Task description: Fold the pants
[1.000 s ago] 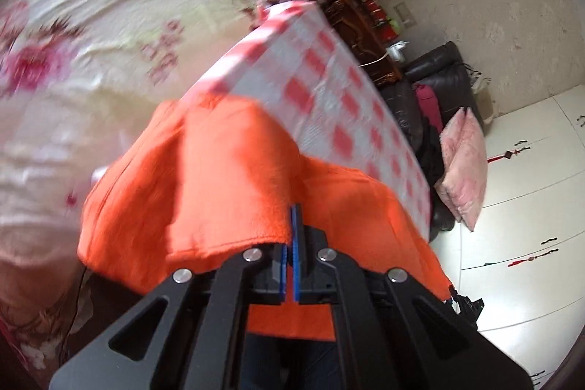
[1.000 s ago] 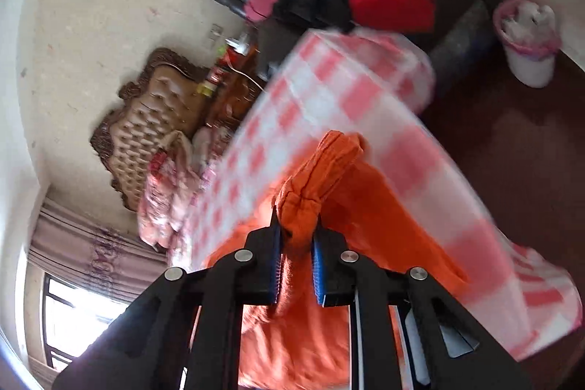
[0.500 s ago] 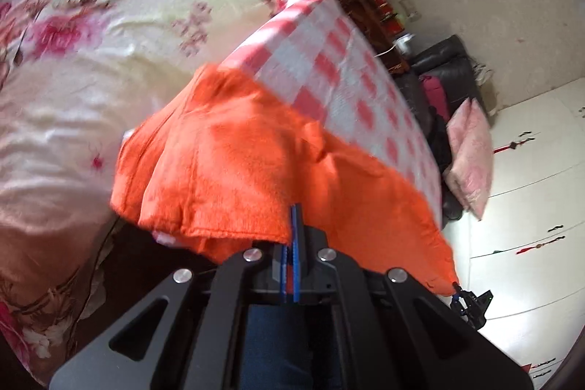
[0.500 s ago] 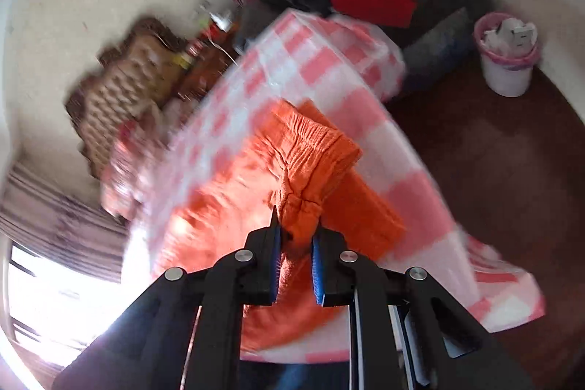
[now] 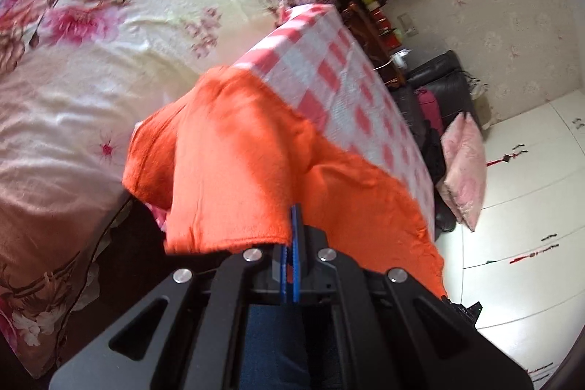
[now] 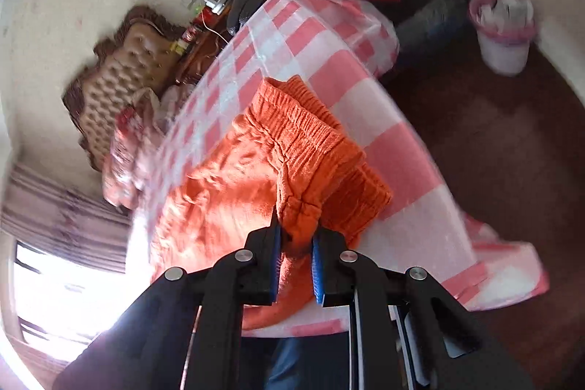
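Fold in progress, both grippers engaged. The left gripper [image 5: 291, 229] has its blue pads pressed together on the hem edge of the orange pants [image 5: 256, 170]; the cloth rises just ahead of the fingertips and spreads forward and to both sides. Beyond it, farther ahead, lies the red-and-white checked tablecloth [image 5: 340, 79], with a floral bedspread [image 5: 109, 42] off to the gripper's left.

The right gripper [image 6: 295, 243] pinches a thick bunch of the elastic waistband [image 6: 303, 130] — its pads stand slightly apart, filled by gathered fabric. The pants [image 6: 219, 189] lie ahead and to its left on the checked cloth [image 6: 365, 90], the waistband doubled over itself just in front of the fingertips.

Risks, judged from this state:
- The left hold takes only a thin margin of hem; a sideways tug could pull it free and drop that end.
- The right bunch is lumpy, so layers may slip unevenly and leave a crooked crease.
- The pants' near edge overhangs the table's side — released too early, the garment could slide off.
- The tablecloth is loose and may drag along with the pants.
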`<state>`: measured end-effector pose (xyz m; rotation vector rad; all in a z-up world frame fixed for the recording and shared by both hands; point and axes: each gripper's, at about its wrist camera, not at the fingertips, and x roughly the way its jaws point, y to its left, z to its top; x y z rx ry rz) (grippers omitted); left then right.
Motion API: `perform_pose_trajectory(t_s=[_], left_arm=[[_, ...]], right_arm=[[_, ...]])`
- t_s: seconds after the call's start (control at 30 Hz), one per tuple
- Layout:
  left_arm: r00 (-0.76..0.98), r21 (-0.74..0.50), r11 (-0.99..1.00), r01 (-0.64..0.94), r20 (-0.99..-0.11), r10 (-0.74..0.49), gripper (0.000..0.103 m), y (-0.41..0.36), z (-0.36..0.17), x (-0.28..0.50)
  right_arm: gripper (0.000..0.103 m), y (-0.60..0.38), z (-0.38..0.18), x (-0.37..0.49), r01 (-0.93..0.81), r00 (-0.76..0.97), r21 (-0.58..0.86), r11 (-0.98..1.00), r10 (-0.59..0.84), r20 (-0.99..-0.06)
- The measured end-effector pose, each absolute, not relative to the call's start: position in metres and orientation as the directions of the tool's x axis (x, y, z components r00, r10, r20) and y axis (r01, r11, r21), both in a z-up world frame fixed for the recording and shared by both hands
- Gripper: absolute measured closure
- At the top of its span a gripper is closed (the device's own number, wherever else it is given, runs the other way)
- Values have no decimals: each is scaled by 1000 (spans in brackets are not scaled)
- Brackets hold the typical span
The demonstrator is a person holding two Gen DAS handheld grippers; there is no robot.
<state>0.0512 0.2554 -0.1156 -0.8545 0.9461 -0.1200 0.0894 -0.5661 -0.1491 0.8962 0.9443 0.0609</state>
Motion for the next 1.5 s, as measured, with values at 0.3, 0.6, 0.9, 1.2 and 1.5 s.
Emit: perform_pose_trajectory(t_s=[0.3,0.6,0.9,1.2,1.5], left_arm=[[490,-629,685,-367,-757,-433,98,261,-182,49],[533,-628,654,-421,-755,-382,56,291,-195,32],[618,-564,790,-239,-716,-324,58,327,-155,92],[558,-458,877,-146,-770,-309,101,312,-176,143],[608,-330,938,-103,-768,-204,101,320,-115,163]], right_arm=[[87,-541,-163,88,317,503,452,834,256,-826],[42,-535,-147,83,338,423,164,927,6,-906],[37,-505,-98,90,299,472,-125,946,-260,-843],[37,-466,-131,127,283,425,-138,949,-254,-869],[34,-457,-157,132,316,352,-194,928,-305,-885]])
